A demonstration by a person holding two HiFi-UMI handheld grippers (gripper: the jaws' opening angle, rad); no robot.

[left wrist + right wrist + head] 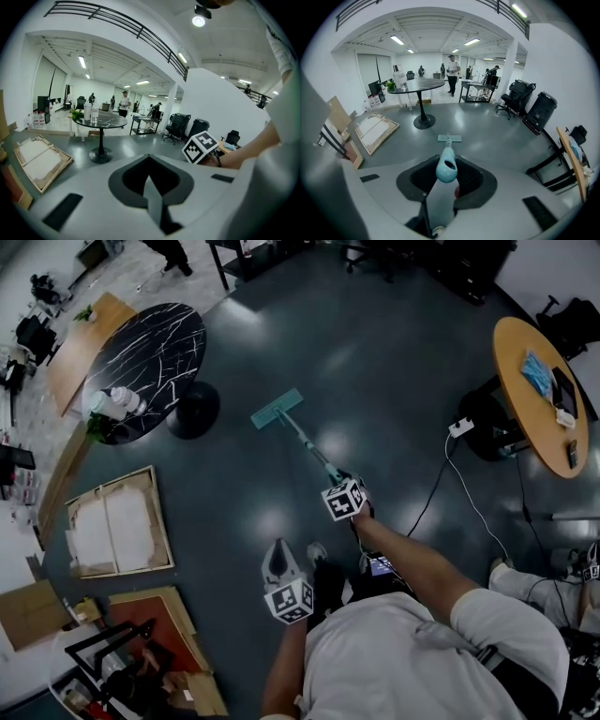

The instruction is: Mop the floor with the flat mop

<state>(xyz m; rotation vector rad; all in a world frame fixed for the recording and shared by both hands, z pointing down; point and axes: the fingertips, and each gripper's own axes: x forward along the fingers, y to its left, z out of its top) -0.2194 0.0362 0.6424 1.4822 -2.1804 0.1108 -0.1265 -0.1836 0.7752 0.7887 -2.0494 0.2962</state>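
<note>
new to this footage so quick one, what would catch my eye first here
The teal flat mop lies stretched across the dark floor at centre, its handle clamped in the right gripper. At upper left stands a black marble-look round table. The left gripper hangs free, jaws shut on nothing.

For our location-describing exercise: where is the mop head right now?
In the head view the mop head lies flat on the floor, just right of the black table's round base, ahead of the right hand-held gripper gripping its handle.
</note>
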